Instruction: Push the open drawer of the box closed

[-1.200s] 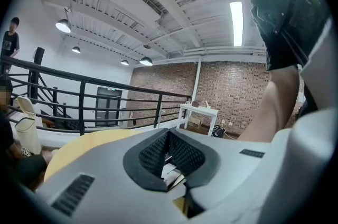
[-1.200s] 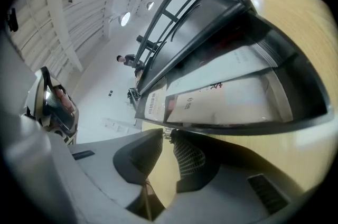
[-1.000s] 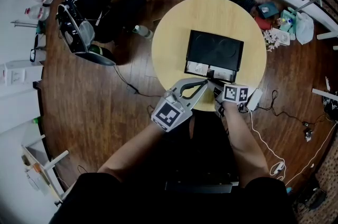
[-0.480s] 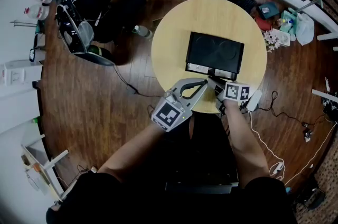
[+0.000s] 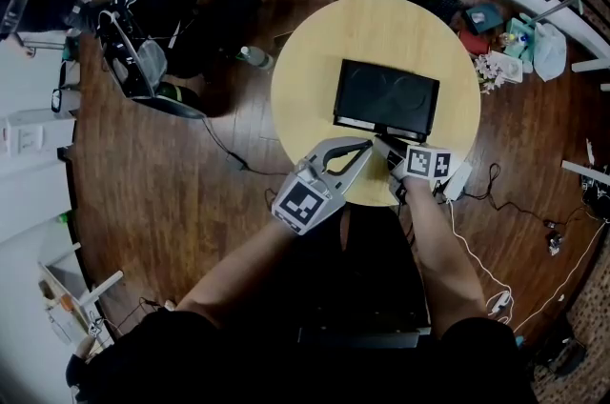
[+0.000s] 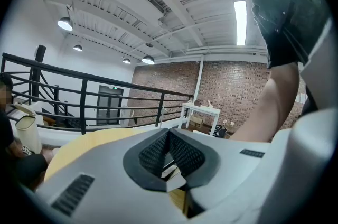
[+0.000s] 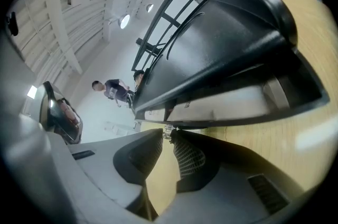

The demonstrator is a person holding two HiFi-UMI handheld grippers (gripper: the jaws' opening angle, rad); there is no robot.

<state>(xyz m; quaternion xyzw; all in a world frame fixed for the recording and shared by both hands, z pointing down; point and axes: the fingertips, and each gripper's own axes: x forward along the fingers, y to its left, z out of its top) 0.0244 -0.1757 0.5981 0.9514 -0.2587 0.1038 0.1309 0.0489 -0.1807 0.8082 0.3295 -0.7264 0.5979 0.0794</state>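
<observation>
Now we have the black box (image 5: 386,94) lying flat on the round wooden table (image 5: 305,78). Its drawer (image 7: 227,104) is on the box's near side, nearly in. Only a thin pale strip of it shows under the lid, not quite flush. Our right gripper (image 7: 168,134) is at the middle of that near side. Its jaw tips are pinched on a small metal knob (image 7: 168,129) on the drawer front, and a slit of tabletop shows between the pads further back. Our left gripper (image 6: 169,132) sits just left of the right one, in front of the box. Its tips are clenched together with nothing between them, and we cannot tell whether they touch the drawer. Beyond the box's far left corner, off the table, a person (image 5: 181,7) sits on the floor.
</observation>
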